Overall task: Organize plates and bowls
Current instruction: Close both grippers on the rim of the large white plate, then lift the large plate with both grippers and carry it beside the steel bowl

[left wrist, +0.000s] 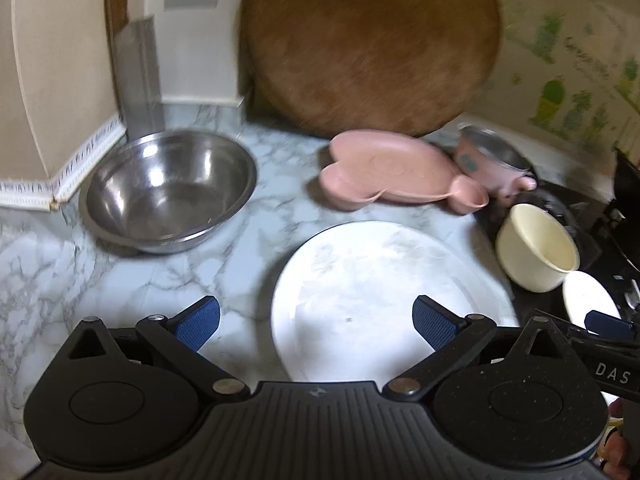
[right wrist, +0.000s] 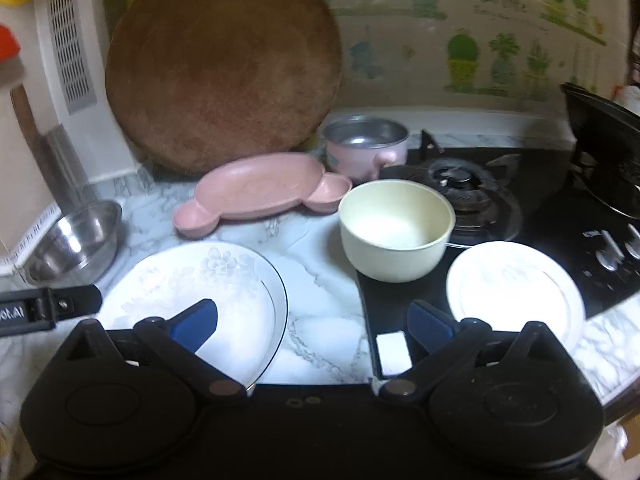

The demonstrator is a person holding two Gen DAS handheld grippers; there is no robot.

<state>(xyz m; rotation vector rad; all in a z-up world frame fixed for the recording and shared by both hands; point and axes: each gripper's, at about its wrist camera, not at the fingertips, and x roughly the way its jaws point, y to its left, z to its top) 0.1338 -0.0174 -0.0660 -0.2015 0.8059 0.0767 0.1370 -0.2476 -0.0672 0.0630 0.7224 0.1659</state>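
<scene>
Nothing is gathered yet. Left gripper (left wrist: 316, 322) and right gripper (right wrist: 313, 322) hover, jaws spread, empty. Next probably calls for gripping the near big plate (left wrist: 372, 280) by its rim.

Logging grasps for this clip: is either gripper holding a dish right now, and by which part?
Nothing is held. The left gripper and right gripper are both open and empty.
</scene>
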